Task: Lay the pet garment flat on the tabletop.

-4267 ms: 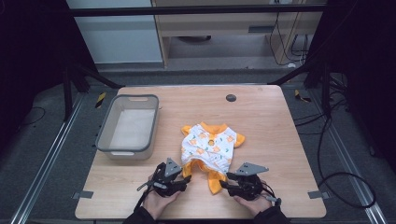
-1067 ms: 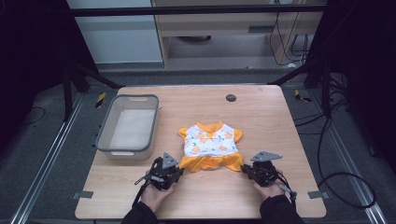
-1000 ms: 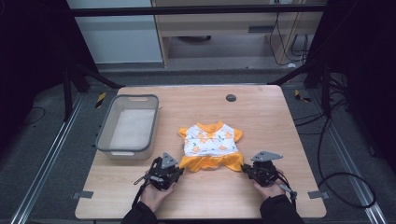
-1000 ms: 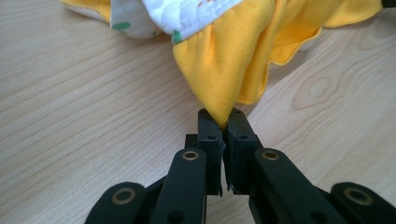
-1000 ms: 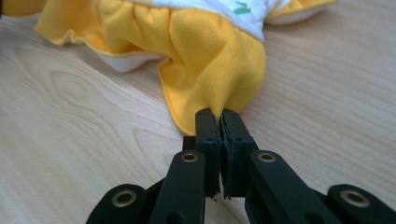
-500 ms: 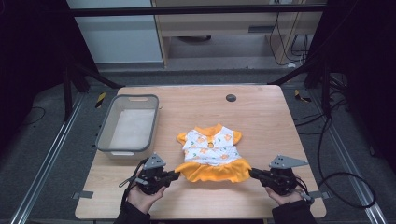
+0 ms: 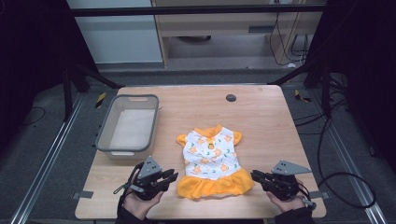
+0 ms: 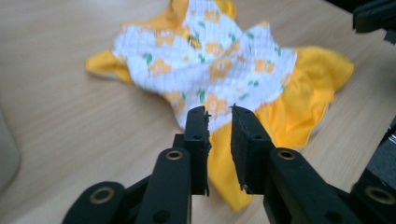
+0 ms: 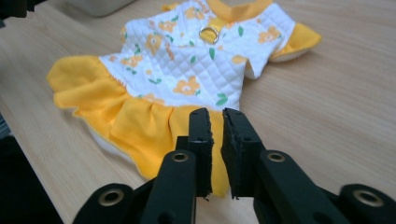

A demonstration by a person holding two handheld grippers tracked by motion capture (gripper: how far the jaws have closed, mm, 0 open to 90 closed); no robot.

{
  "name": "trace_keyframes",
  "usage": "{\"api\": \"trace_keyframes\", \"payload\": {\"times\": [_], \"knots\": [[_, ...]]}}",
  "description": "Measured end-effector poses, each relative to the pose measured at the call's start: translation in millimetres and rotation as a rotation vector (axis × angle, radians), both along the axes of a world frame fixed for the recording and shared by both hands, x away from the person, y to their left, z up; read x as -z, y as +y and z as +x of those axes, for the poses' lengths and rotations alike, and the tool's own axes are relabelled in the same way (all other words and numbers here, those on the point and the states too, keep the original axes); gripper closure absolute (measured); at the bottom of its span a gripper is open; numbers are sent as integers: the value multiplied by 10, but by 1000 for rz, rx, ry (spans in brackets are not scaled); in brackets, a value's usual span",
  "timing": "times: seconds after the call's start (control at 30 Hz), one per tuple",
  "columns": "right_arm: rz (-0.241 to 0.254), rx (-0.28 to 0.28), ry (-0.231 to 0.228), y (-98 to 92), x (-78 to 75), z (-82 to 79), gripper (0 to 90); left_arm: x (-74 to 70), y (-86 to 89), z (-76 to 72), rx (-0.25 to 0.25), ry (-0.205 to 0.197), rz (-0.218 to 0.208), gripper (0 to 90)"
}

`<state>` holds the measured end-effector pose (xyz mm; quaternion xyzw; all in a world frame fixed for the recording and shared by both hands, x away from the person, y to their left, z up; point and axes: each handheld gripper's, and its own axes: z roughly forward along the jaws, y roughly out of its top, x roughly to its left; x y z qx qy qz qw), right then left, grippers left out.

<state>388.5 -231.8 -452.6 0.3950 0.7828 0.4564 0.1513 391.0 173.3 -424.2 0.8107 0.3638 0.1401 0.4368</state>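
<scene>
Near edge of the table (image 7: 261,112): both hands are holding their grippers just off the dress hem, one each side. Left gripper (image 7: 171,176) is sitting at the hem's left corner, tips pointing at the cloth; in the left gripper view (image 8: 219,114) its jaws are standing slightly apart with a narrow gap, nothing pinched between them, and they have just been opening. Right gripper (image 7: 254,176) is sitting at the hem's right corner, tips just beside the orange ruffle; in the right gripper view (image 9: 215,116) its jaws are also parted by a thin slit, empty, and have just been opening a little. Dress (image 7: 210,160) is lying flat on the wood between the two grippers, released, orange ruffle hem toward the person, white quilted body with orange flowers, orange collar and sleeves pointing away. A small metal ring (image 9: 208,33) is showing near the collar. Farther back on the left, a grey bin (image 7: 104,138) is sitting near the table's left edge, apart from the dress. At the far edge, a small dark round disc (image 7: 230,98) is lying on the wood.
</scene>
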Motion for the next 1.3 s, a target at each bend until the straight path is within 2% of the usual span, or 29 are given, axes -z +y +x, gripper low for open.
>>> {"api": "trace_keyframes", "payload": {"times": [0.07,0.17,0.23,0.27,0.33,0.37,0.4,0.43,0.5,0.6,0.7,0.73,0.87,1.0,1.23,1.27,1.3], "knots": [[7,1,-8,22,-4,26,857,-36,-74,12,3,-24,-4,794],[14,-7,-12,96,6,100,897,22,-224,57,23,-25,18,844],[-2,-17,2,189,63,184,900,103,-335,98,41,-6,36,871],[-15,-25,10,222,95,212,900,195,-438,142,53,9,67,872],[-40,-42,27,285,168,260,900,292,-505,195,57,32,89,879],[-40,-42,27,285,168,260,900,292,-505,195,57,32,89,880],[-68,-54,43,338,237,291,900,400,-546,234,59,52,118,880],[-68,-54,43,338,237,291,900,400,-546,234,59,52,118,881],[-90,-63,57,374,295,302,899,503,-559,249,65,79,150,881],[-116,-73,83,389,364,291,899,613,-563,211,79,104,184,883],[-127,-79,92,383,386,276,897,640,-568,176,90,110,201,882],[-137,-83,108,379,404,250,897,659,-572,142,98,103,214,881],[-150,-92,127,361,438,215,897,654,-569,116,107,109,217,881],[-141,-99,156,335,451,145,899,654,-542,104,113,109,223,881],[-137,-132,159,345,442,62,897,646,-507,93,119,114,221,873],[-117,-136,148,339,422,64,893,635,-504,91,116,112,219,862],[-117,-136,148,339,422,64,893,615,-496,91,118,108,213,862]]}}
